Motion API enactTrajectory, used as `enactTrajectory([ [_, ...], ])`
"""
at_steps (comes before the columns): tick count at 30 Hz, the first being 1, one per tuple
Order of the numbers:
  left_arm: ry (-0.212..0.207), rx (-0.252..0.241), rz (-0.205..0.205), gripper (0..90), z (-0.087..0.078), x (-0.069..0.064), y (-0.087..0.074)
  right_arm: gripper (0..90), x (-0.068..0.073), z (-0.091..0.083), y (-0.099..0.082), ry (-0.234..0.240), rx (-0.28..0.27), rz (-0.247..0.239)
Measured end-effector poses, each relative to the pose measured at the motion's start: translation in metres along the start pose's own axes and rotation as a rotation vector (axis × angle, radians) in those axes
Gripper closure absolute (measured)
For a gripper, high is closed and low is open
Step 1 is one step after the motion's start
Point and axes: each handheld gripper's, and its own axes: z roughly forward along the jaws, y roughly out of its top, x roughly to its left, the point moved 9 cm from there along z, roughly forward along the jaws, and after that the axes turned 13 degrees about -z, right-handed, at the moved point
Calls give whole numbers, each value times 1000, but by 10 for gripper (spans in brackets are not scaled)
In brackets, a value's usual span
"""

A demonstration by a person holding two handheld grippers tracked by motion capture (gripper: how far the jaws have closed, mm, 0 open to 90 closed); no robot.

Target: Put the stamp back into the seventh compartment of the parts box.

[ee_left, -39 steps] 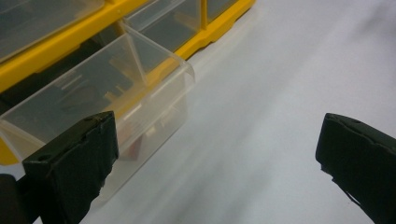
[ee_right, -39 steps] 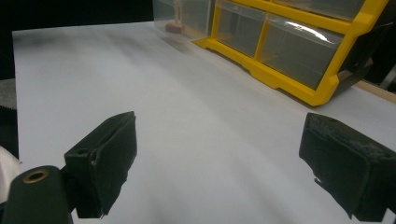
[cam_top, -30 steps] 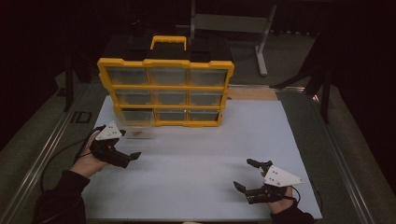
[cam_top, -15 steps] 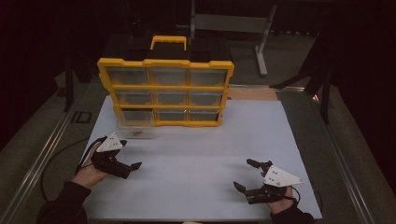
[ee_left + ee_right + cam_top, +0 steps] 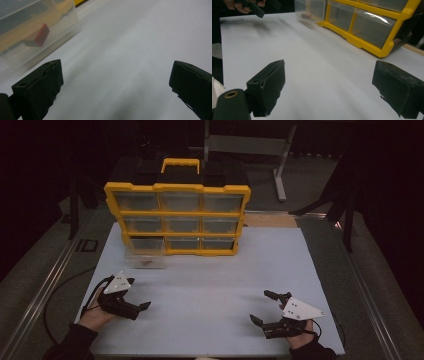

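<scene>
Dark room all around, with a pale blue-white table top (image 5: 210, 290) lit in the middle of the high view and my yellow drawer organizer (image 5: 177, 217) standing upright in the upper centre of the frame, handle up.

What's just changed: my left gripper (image 5: 131, 301) has pulled back. A second ago it sat up close to the clear drawer (image 5: 145, 259), now it's slid down toward the lower left of the frame, well apart from it. The right gripper (image 5: 264, 307) hasn't budged, parked in the lower right. So I'd read this as letting go and backing off: the drawer is out of the cabinet and set down, and the next bit is probably whatever's inside it.

Both tools are spread wide with nothing between the jaws, clear as day in each gripper view.

The drawer sits on the table, touching or just in front of the organizer's bottom-left slot, left of centre in the high view. Its long axis runs left-right across the frame, parallel to the cabinet front, open side up. In the left gripper view it's in the upper left (image 5: 37, 32), with a small red block (image 5: 41, 33) inside. It's blurry, so I can't say exactly what that is.
</scene>
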Motion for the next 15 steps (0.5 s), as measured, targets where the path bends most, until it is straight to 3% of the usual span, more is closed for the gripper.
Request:
enactTrajectory([
  [4, 16, -27, -7, 0, -2, -1, -2, 113, 0, 0, 0, -1, -1, -2],
  [9, 35, -34, 5, 0, -4, 1, -8, 113, -1, 0, 0, -1, 0, -2],
  [10, 24, -35, -3, 0, -5, 0, -8, 113, -1, 0, 0, 0, 0, -3],
  [15, 52, -32, -14, 0, -3, 3, -14, 113, -1, -1, 0, 0, 0, -3],
])
